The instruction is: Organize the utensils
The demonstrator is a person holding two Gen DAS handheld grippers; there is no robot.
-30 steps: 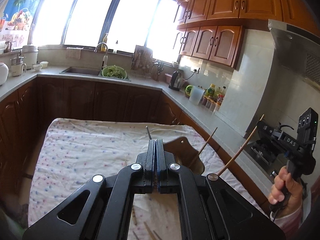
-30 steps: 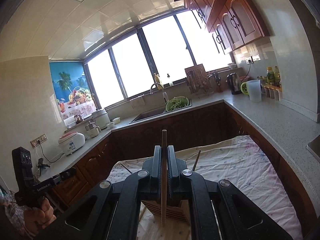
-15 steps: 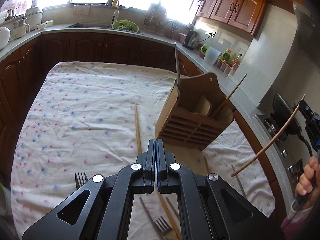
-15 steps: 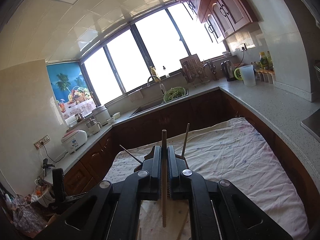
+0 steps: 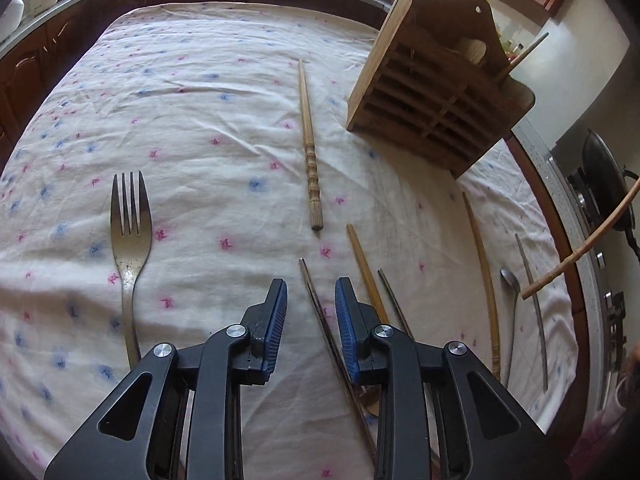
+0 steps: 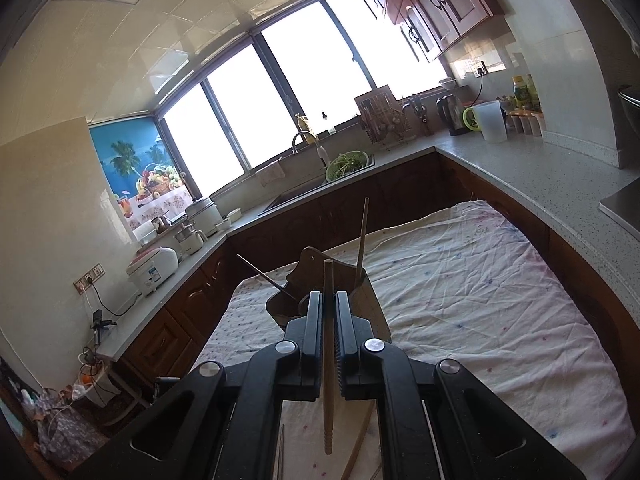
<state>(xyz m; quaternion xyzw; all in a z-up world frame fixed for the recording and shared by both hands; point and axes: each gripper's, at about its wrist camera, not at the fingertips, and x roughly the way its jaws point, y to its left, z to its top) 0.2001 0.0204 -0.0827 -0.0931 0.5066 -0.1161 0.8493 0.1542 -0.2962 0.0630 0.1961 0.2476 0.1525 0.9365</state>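
Note:
My left gripper [image 5: 311, 286] is open, low over the cloth, its jaws on either side of a dark metal chopstick [image 5: 320, 312]. A wooden chopstick [image 5: 310, 148] lies ahead of it, a metal fork [image 5: 130, 236] to its left. More chopsticks [image 5: 366, 268] and a spoon [image 5: 511, 300] lie to the right. The wooden utensil holder [image 5: 432, 96] stands at the far right and holds several utensils. My right gripper [image 6: 329, 300] is shut on a wooden chopstick [image 6: 328, 360], held upright in front of the holder [image 6: 332, 280]. That chopstick also shows at the right edge of the left wrist view [image 5: 580, 252].
The table carries a white flowered cloth [image 5: 180, 120]. A stove with a black pan [image 5: 608, 184] is past the table's right edge. Counters, a sink [image 6: 316, 188] and dark cabinets surround the table.
My left gripper tilted down from the room to the table, dropped close to the cloth and opened around the dark chopstick. My right gripper kept its chopstick and shifted slightly.

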